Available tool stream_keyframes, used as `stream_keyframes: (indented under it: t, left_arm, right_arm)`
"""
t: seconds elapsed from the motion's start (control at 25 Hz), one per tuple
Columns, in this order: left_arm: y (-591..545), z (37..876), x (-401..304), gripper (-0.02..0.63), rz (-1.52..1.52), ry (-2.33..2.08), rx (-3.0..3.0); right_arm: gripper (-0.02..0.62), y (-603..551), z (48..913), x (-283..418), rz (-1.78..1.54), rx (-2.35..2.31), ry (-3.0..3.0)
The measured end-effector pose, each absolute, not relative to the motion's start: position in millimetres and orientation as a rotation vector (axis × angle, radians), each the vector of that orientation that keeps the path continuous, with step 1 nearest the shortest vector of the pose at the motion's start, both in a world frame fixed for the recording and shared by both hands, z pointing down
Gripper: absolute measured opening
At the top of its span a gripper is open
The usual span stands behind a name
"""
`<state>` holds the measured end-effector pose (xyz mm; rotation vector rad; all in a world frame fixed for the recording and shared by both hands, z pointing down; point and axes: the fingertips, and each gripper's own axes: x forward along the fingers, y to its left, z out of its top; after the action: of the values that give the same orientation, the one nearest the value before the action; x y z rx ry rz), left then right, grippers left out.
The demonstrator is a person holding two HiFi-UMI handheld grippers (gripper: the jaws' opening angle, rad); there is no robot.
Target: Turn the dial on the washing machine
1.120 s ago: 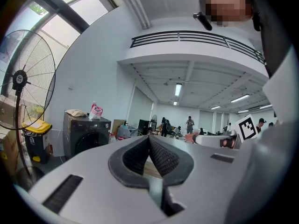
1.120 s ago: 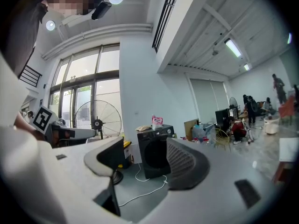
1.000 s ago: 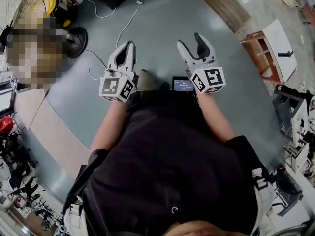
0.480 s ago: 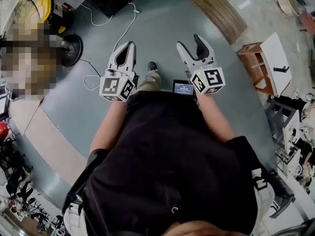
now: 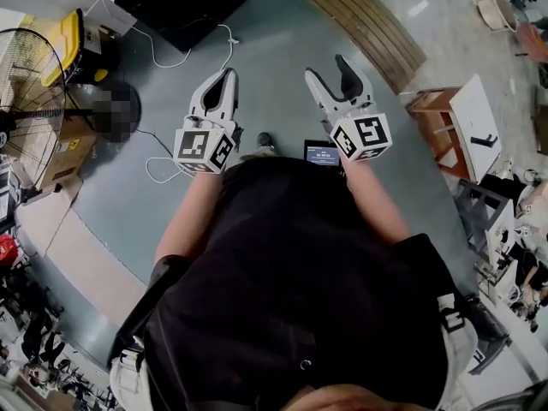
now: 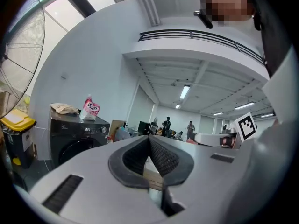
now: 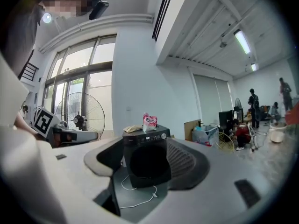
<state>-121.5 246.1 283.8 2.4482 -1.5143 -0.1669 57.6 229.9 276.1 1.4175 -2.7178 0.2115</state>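
Left claw [image 5: 227,80]: pads pressed together at the tips, nothing between them. It is carried idle in front of the body, pointing forward over the floor. The washing machine [image 6: 77,136] stands well ahead and off to this claw's left, out of reach.

Right claw [image 5: 326,68]: jaws spread, empty. In the right gripper view the machine sits squarely in the gap between them, far beyond the tips. The dial [image 7: 163,136] shows as a small pale knob at the right end of the control strip.

Likely reason for the pose: the right claw is aimed and opened ready for the dial, and the left is spare.

A pink pouch [image 7: 149,120] rests on the machine's top, and a white cable [image 7: 140,190] trails on the floor before it. Turning not begun; the approach comes first.
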Motion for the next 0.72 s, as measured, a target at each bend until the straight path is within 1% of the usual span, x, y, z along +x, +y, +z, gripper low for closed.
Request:
stream_keyframes:
  t: [0.12,0.32,0.72]
  left_arm:
    - [215,291,-118,-0.006,-0.17,-1.481,2.445]
    - [170,302,-104,-0.006,-0.171,-1.455,2.429]
    - [47,309,-92,-0.006,-0.141,-1.56,2.364]
  right_arm:
    - [0.29,208,280,58,0.228,1.423,-2.7]
    - [0.29,170,299,84,0.32,1.414,-2.654]
    - [0.29,31,306,105,0.358,1.332,-2.721]
